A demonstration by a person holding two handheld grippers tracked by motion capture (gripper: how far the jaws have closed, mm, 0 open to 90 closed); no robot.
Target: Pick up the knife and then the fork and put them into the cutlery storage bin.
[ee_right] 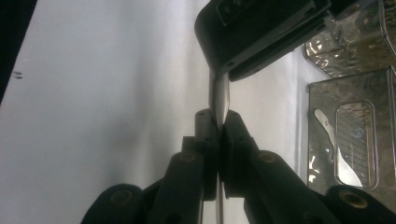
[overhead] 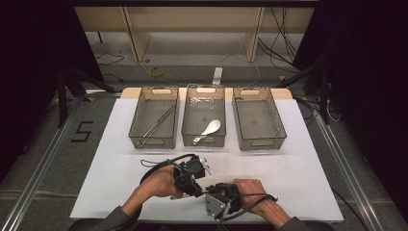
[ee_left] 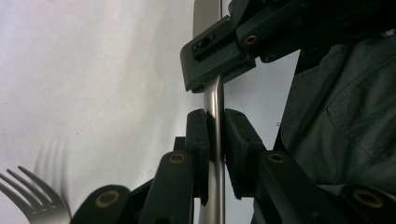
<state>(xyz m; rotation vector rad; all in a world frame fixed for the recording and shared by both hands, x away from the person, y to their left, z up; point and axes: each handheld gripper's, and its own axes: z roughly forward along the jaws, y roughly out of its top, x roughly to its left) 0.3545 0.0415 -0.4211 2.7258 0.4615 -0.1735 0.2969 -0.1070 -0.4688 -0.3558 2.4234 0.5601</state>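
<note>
On the far part of the white table cover (overhead: pixel 120 144) three clear baskets are set in a row: in the left basket (overhead: pixel 154 118) a pair of long metal tongs (overhead: pixel 156 125) is laid slantwise, in the middle basket (overhead: pixel 204 115) a white spoon (overhead: pixel 210 128) is seen near its near wall, and the right basket (overhead: pixel 259 118) is placed just beside it. Near the front edge, left of centre, the left gripper (overhead: pixel 192 169) is held by the person's left hand (overhead: pixel 161 183), and in the left gripper view its jaws are clamped on the steel handle of a fork (ee_left: pixel 215 107), whose tines (ee_left: pixel 32 196) are seen at the lower left over the cover. Just to its right the right gripper (overhead: pixel 219 197) is held by the right hand (overhead: pixel 252 192); in the right gripper view its jaws are pressed together on the thin edge of the same fork (ee_right: pixel 219 100), which is thus held between both grippers, above the near middle of the table
</note>
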